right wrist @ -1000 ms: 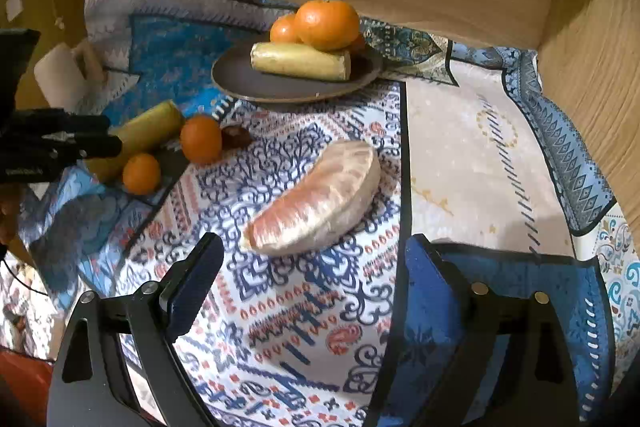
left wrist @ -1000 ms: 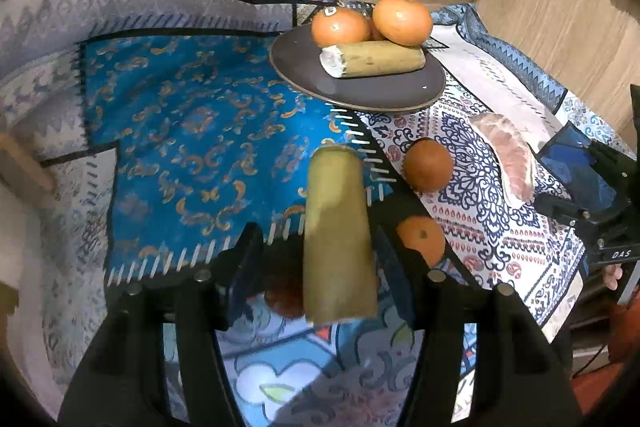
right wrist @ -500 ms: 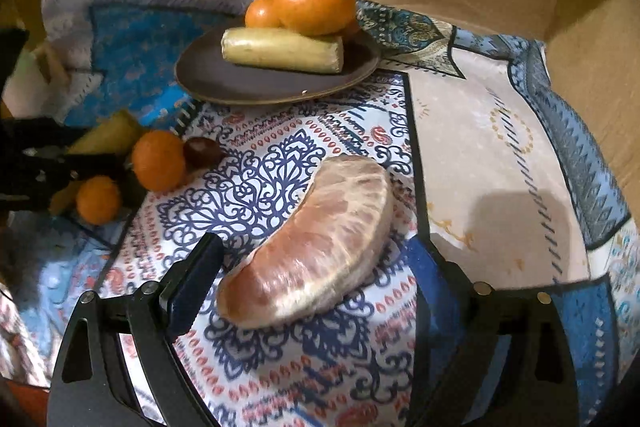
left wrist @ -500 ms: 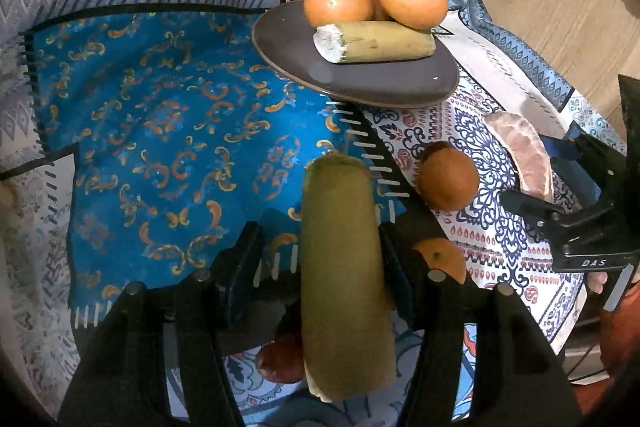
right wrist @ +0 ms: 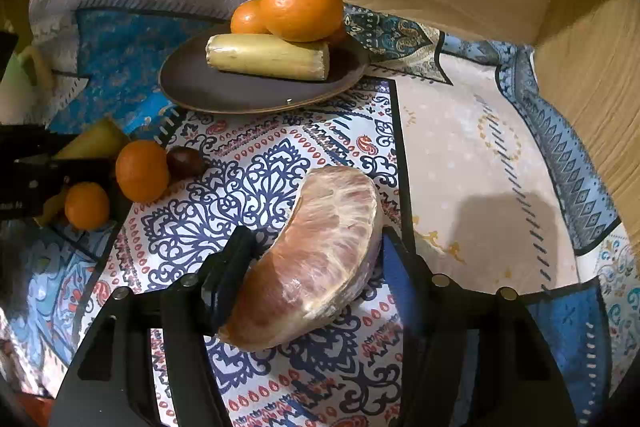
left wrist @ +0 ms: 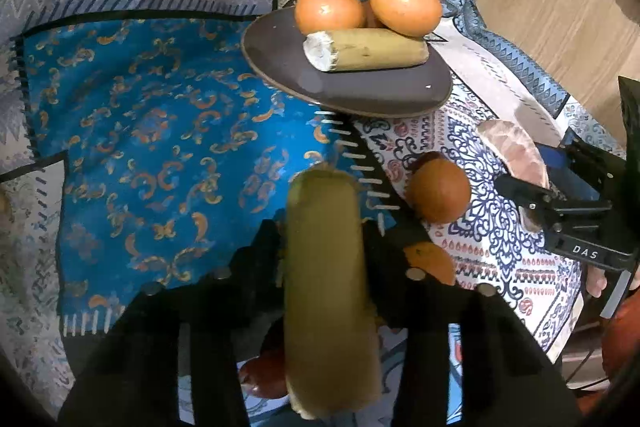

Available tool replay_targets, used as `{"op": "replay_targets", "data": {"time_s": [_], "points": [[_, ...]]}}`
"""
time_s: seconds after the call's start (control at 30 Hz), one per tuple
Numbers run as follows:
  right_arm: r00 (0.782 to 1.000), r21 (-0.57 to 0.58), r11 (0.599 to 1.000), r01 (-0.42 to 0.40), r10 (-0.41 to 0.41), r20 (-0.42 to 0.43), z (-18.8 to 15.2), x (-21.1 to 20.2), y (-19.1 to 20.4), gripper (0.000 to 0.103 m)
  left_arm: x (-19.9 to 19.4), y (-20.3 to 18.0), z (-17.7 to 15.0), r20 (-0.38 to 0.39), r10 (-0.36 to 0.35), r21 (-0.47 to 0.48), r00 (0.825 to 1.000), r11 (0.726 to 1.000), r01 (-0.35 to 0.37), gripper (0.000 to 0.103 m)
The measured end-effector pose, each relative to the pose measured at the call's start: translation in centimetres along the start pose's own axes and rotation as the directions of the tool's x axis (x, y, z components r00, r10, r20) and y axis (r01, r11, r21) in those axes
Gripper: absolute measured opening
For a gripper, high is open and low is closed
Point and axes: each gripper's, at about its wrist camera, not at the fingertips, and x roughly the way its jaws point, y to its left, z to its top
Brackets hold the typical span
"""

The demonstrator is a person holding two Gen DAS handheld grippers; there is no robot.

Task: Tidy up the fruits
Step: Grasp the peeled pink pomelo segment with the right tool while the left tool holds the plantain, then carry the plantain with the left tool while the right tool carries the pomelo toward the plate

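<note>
Here, as they lay on the patterned cloth (right wrist: 256, 187):

- Left gripper (left wrist: 324, 251) — jaws just drawn in, pads pressed to both sides of a yellow-green cane piece (left wrist: 326, 291) lying lengthwise between them.
- Right gripper (right wrist: 312, 267) — jaws just closed in too, clamped on a peeled pomelo segment (right wrist: 320, 259) that lay on the white-and-navy panel.
- Brown plate (right wrist: 208, 87), toward the wooden wall — held a second cane piece (right wrist: 268, 57) with two large oranges (right wrist: 302, 9) behind it, touching.
- Loose on the cloth between plate and left gripper: an orange (right wrist: 142, 171), a smaller orange (right wrist: 87, 205) just beside it, and a dark round fruit (right wrist: 184, 163) touching the first.
- Something reddish (left wrist: 266, 375) lay under the left gripper, half hidden; what it was could not be told.
</note>
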Motion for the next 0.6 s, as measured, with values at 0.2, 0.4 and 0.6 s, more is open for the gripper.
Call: {"op": "replay_targets", "data": {"time_s": [0.2,0.4,0.6], "points": [[1.0,-0.038,0.999,-0.009,0.009,-0.007,0.1,-0.2,0.0,0.051,-0.3,0.0,0.1,-0.01,-0.029,-0.002,1.0,1.0,0.029,0.037],[1.0,-0.076,0.997,0.004,-0.006,-0.02,-0.5,-0.9,-0.9,0.05,-1.2,0.4,-0.1,0.0,-0.044,-0.019,0.999,0.999,0.044,0.037],[0.999,-0.037,0.999,0.021,-0.022,-0.027,-1.0,-1.4,-2.8,0.048,-2.6,0.0,0.6,0.039,-0.051,-0.012,0.998,0.999,0.051,0.037]]}}
